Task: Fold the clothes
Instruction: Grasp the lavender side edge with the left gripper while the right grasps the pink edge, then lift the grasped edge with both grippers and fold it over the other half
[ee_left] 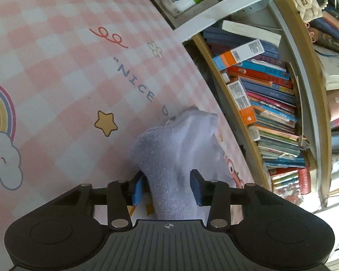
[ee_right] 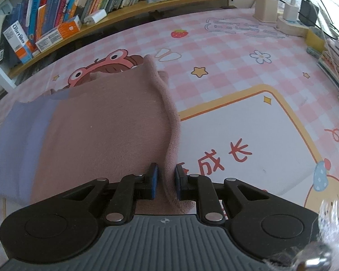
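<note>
A garment with a dusty pink body (ee_right: pixel 101 131) and a lavender part (ee_right: pixel 22 135) lies on the pink checked table mat (ee_right: pixel 237 52). My right gripper (ee_right: pixel 165 180) is shut on the pink garment's thick edge, which runs between the blue pads (ee_right: pixel 153 181). In the left wrist view, my left gripper (ee_left: pixel 168 186) is shut on a bunched lavender end of the garment (ee_left: pixel 176 153), held above the mat (ee_left: pixel 67 67); the cloth stands up between the pads (ee_left: pixel 138 188).
Bookshelves packed with books (ee_left: pixel 266 103) run along the mat's far edge (ee_right: pixel 79 2). A pen holder (ee_right: pixel 265 9), chargers on a power strip (ee_right: pixel 300 20) and a stack of books (ee_right: pixel 336 63) stand at the right of the right wrist view.
</note>
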A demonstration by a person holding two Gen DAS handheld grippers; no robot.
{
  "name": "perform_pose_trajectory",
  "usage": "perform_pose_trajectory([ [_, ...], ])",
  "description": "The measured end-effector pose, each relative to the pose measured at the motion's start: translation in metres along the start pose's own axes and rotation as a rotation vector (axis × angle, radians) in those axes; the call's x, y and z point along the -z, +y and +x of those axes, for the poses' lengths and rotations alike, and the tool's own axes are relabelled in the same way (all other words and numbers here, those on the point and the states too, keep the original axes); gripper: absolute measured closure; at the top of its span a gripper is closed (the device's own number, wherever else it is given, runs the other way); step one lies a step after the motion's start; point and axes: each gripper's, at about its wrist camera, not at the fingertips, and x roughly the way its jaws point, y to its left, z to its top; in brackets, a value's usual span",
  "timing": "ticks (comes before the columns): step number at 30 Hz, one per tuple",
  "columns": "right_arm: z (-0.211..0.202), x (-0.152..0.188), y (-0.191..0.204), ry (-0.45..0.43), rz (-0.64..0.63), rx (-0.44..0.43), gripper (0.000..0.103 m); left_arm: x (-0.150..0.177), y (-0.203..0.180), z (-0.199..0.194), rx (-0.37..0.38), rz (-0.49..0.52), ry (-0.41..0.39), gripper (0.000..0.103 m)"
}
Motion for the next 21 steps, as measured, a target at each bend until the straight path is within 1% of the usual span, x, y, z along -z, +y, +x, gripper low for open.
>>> perform_pose_trajectory([
  [3,0.002,-0.001,-0.005,0.006,-0.005,-0.046,0.088,0.001,0.003,-0.002,-0.009,-0.02,-0.023,0.09],
  [5,0.005,-0.003,-0.009,0.013,-0.008,-0.087,0.088,0.003,0.002,-0.006,-0.011,-0.018,-0.047,0.093],
  [11,0.018,-0.016,-0.02,0.049,-0.021,-0.233,0.088,0.015,-0.039,-0.034,-0.016,0.117,-0.19,0.094],
  [16,0.023,-0.021,-0.028,0.072,-0.055,-0.319,0.088,0.042,-0.094,-0.051,-0.052,0.316,-0.285,0.095],
  [21,0.032,-0.028,-0.04,0.101,-0.088,-0.409,0.088,0.094,-0.159,-0.061,-0.074,0.597,-0.358,0.095],
])
